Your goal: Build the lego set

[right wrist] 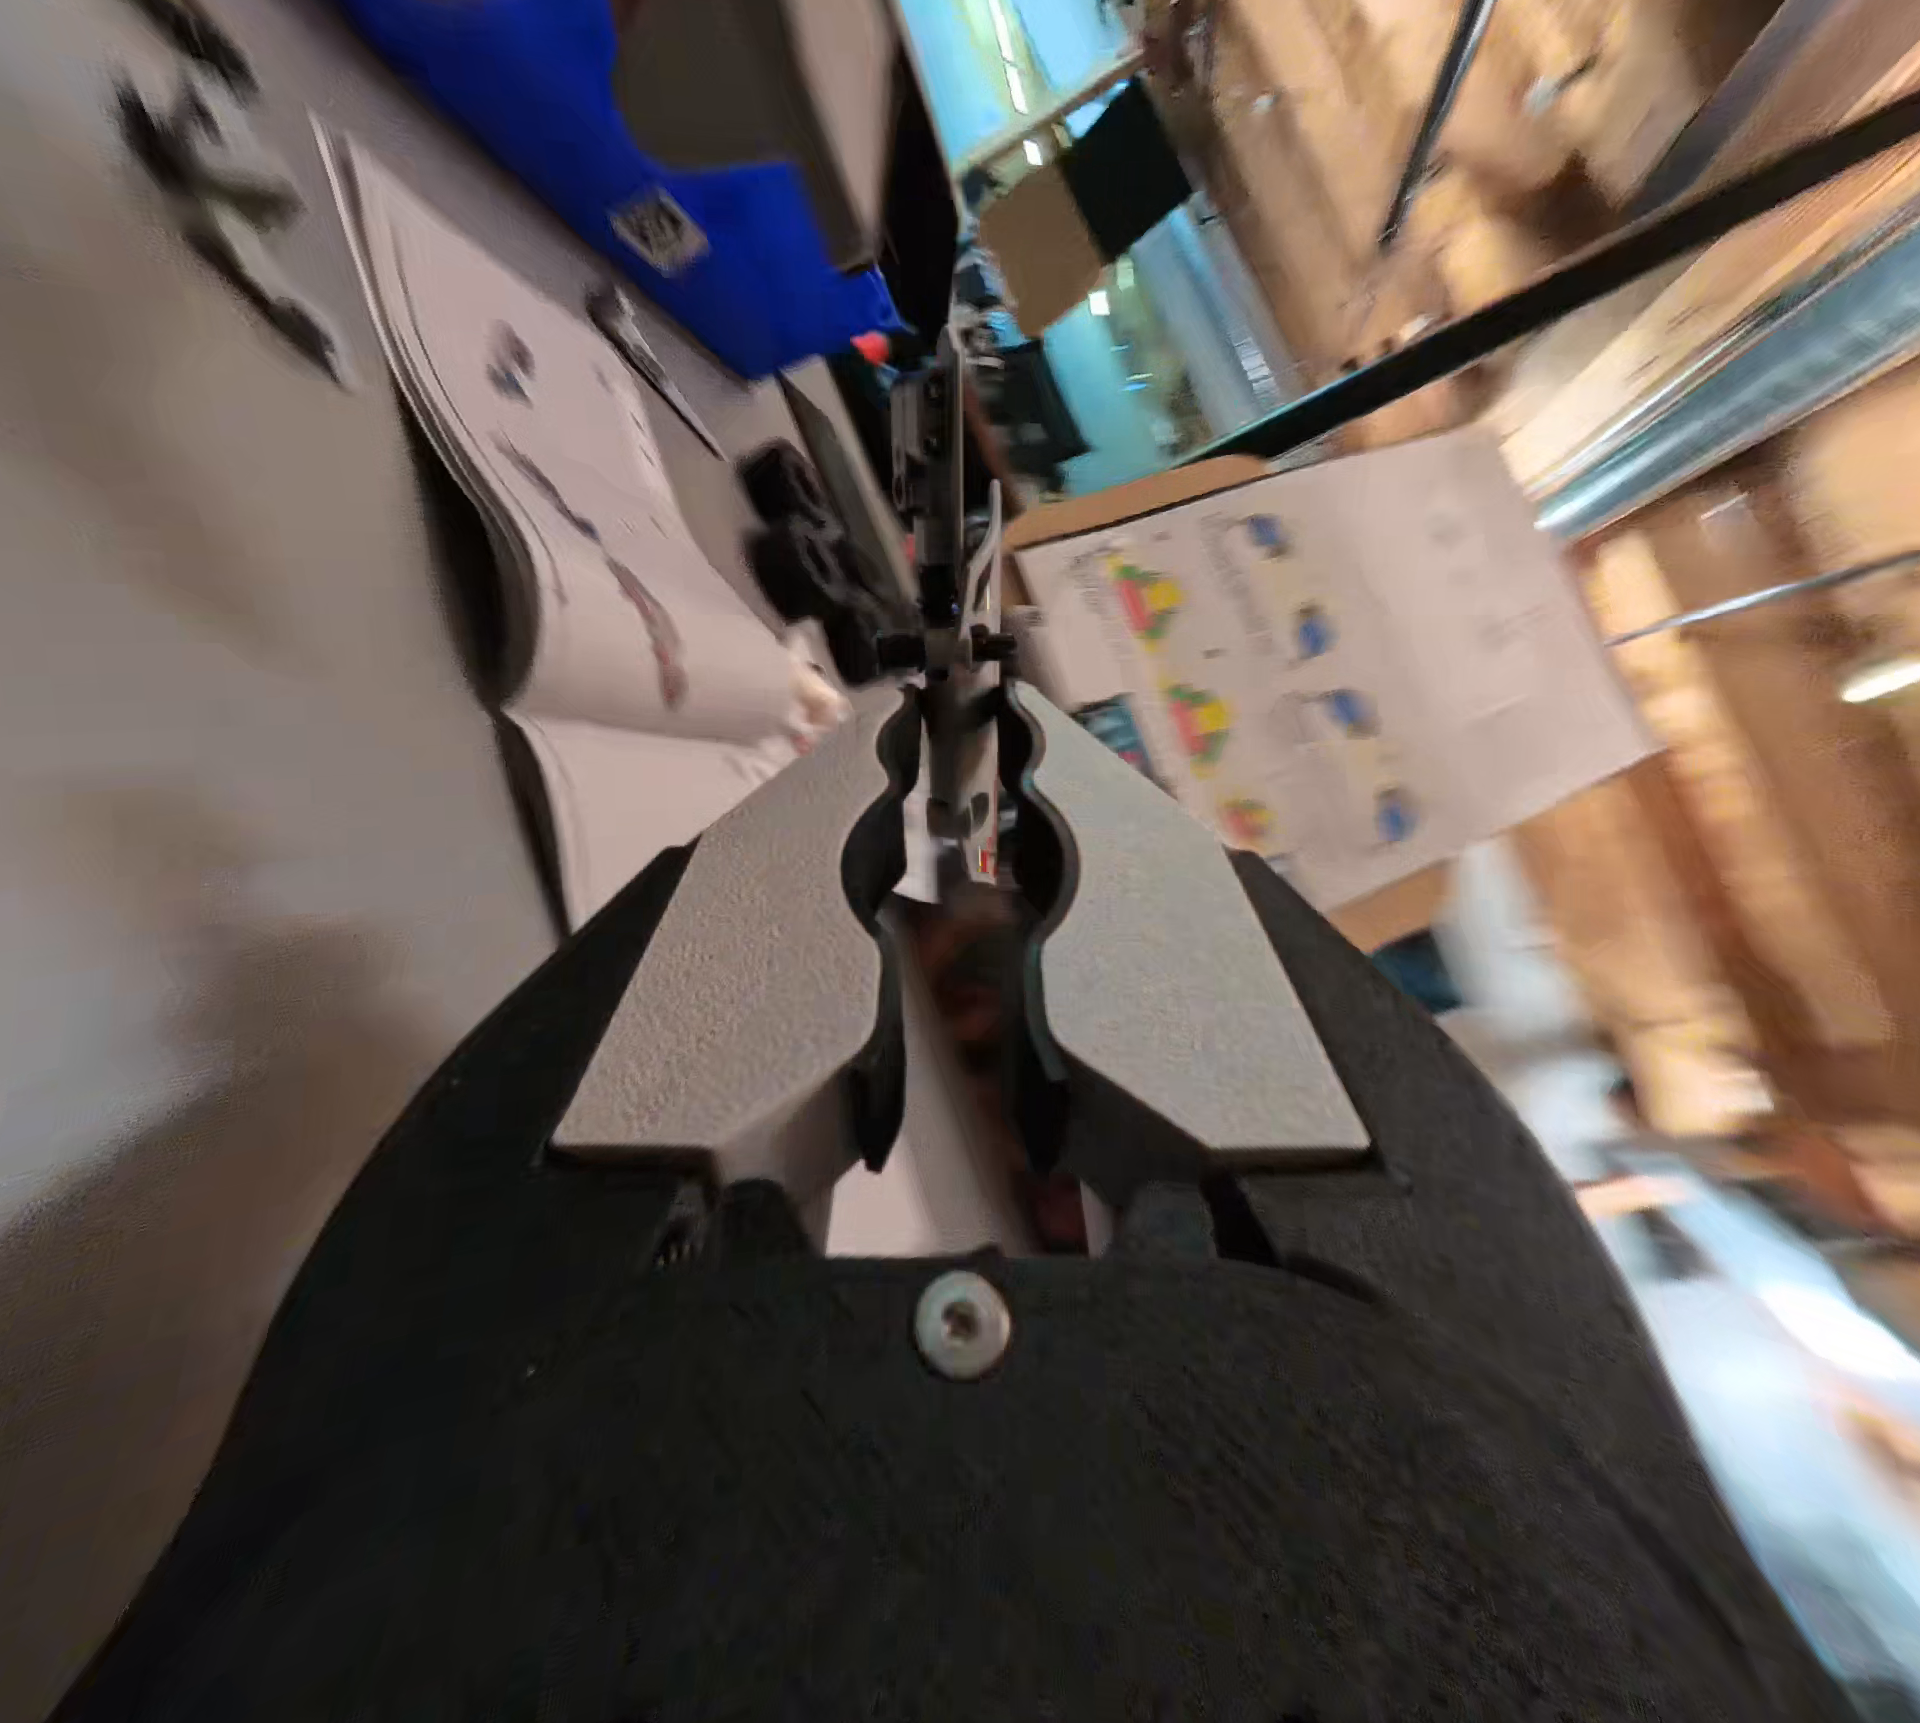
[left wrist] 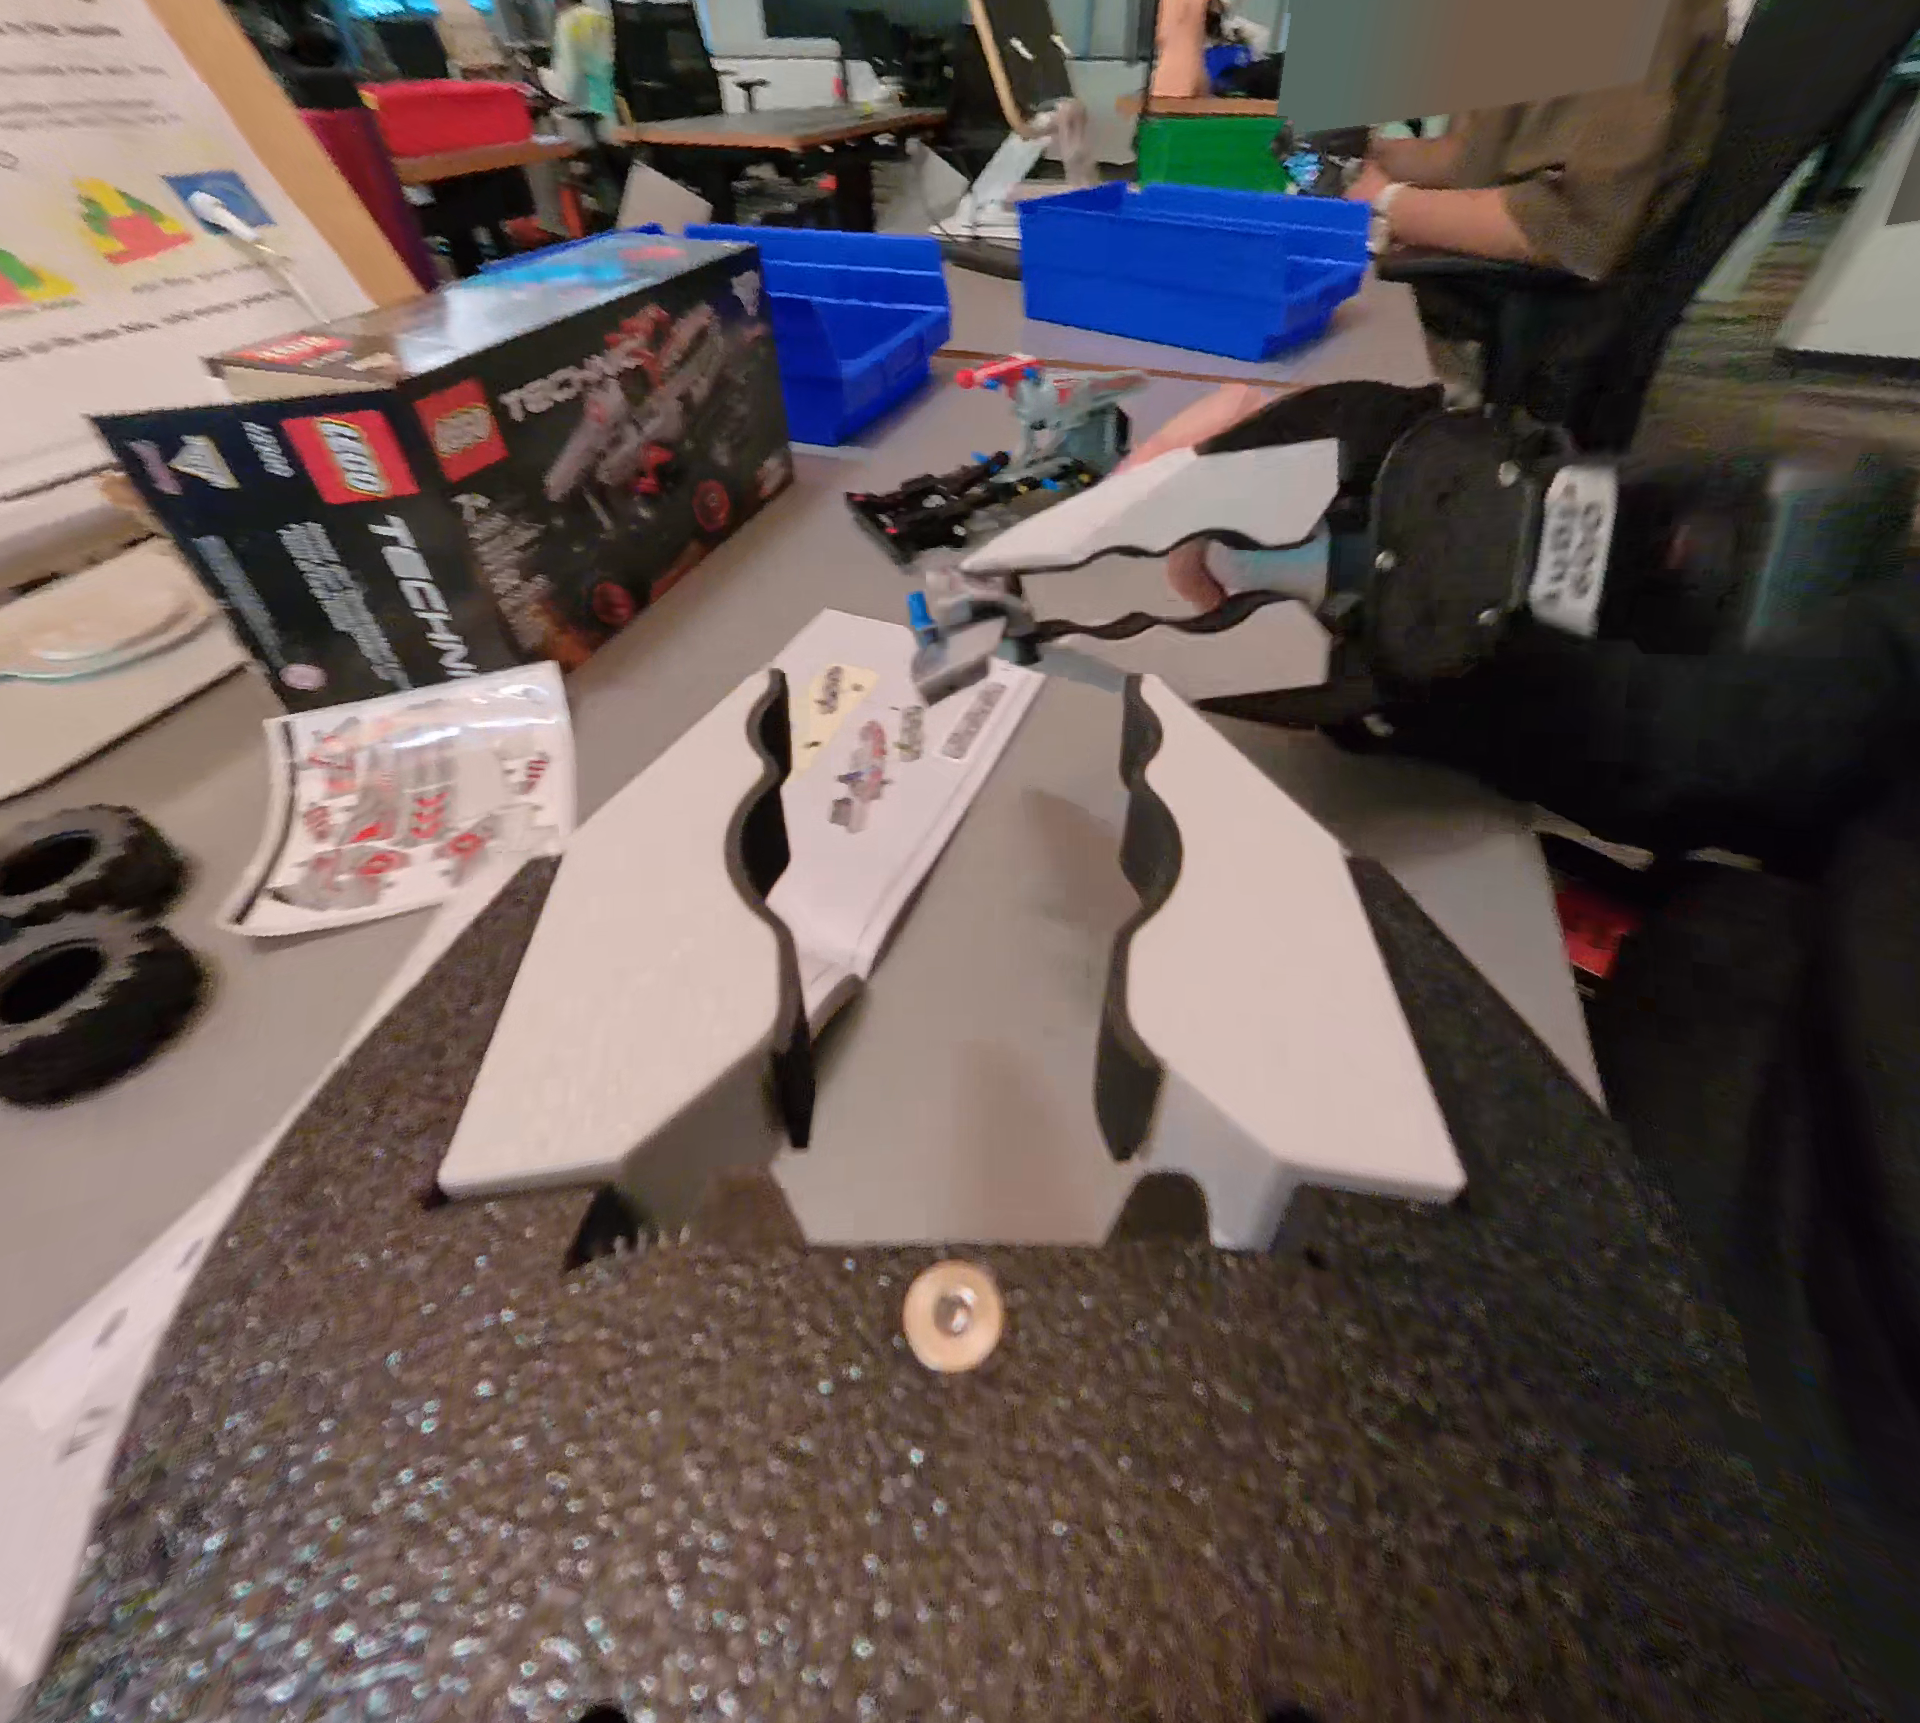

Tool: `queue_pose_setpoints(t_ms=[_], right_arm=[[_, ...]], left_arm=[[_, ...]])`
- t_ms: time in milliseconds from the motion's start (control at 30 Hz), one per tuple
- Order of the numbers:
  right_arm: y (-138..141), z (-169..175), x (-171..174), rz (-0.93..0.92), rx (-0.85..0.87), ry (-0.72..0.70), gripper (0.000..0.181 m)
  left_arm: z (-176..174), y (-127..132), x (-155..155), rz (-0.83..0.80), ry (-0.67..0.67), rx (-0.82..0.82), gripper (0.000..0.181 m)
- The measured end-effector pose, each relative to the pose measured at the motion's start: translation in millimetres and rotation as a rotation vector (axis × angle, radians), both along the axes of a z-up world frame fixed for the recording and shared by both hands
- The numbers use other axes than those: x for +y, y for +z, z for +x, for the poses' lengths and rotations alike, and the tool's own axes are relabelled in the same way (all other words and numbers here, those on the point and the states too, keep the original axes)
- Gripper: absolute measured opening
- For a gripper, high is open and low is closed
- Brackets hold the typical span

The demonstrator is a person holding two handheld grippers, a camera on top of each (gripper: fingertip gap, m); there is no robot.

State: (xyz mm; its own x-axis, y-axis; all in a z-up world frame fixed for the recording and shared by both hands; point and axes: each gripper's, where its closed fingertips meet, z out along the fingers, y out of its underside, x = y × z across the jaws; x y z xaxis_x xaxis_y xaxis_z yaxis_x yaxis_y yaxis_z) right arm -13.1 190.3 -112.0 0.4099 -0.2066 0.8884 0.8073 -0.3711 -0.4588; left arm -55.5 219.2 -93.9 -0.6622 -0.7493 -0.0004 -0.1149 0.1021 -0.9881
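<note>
My left gripper (left wrist: 953, 694) is open and empty, held low over the open instruction booklet (left wrist: 894, 800) on the grey table (left wrist: 675, 634). My right gripper (left wrist: 992, 598) reaches in from the right and is shut on a small grey Lego assembly (left wrist: 951, 647) with a blue pin, held just beyond my left fingertips. In the right wrist view, which is rolled sideways, the right gripper (right wrist: 961, 717) pinches that thin grey assembly (right wrist: 940, 489), which sticks out past the tips. A partly built black and grey chassis (left wrist: 987, 484) lies farther back.
The Lego box (left wrist: 499, 478) stands at the left, with a sticker sheet (left wrist: 416, 800) and two black tyres (left wrist: 83, 946) near it. Blue bins (left wrist: 1195, 271) sit at the back. A poster board (left wrist: 125, 146) leans at far left. A person sits behind the table at the right. One gripper's finger ends stand about 6 centimeters off the other's.
</note>
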Motion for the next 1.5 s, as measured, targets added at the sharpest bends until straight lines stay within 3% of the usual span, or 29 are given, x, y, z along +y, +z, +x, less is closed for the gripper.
queue_pose_setpoints(t_ms=[67, 167, 400, 500, 700, 1067, 1167, 1300, 1500], right_arm=[[-3.5, -1.4, 0.7, -0.06, -0.217, -0.065, 0.012], [-3.4, -9.8, 5.2, -0.084, -0.367, -0.099, 0.012], [-1.8, -13.6, 6.3, -0.085, -0.473, -0.131, 0.013], [-0.8, -15.4, 6.7, -0.08, -0.501, -0.145, 0.013], [-7.3, -16.7, 9.4, -0.106, -0.48, -0.155, 0.013], [-43.9, -23.4, 6.3, -0.216, -0.285, -0.05, 0.022], [-59.6, -23.6, 5.4, -0.275, -0.204, -0.025, 0.013], [-71.7, -24.1, 4.5, -0.335, -0.182, 0.001, 0.017], [-86.4, -29.6, 2.9, -0.388, -0.011, 0.081, 0.017]], left_arm=[[-0.3, -3.7, -4.3, -0.036, -0.013, 0.069, 0.062], [2.7, -12.4, -5.2, -0.153, -0.005, 0.22, 0.054], [-0.5, -19.7, -11.0, -0.392, -0.107, 0.402, 0.036], [-1.7, -23.5, -9.3, -0.475, -0.134, 0.476, 0.02], [-1.8, -33.9, -5.9, -0.55, -0.172, 0.544, 0.017], [-4.5, -63.1, 4.1, -0.401, -0.182, 0.554, 0.007], [-4.0, -77.4, 4.9, -0.324, -0.156, 0.577, 0.006], [-4.4, -87.3, 5.2, -0.24, -0.14, 0.582, 0.005], [-6.8, -107.2, 4.0, -0.134, -0.127, 0.629, 0.005]])
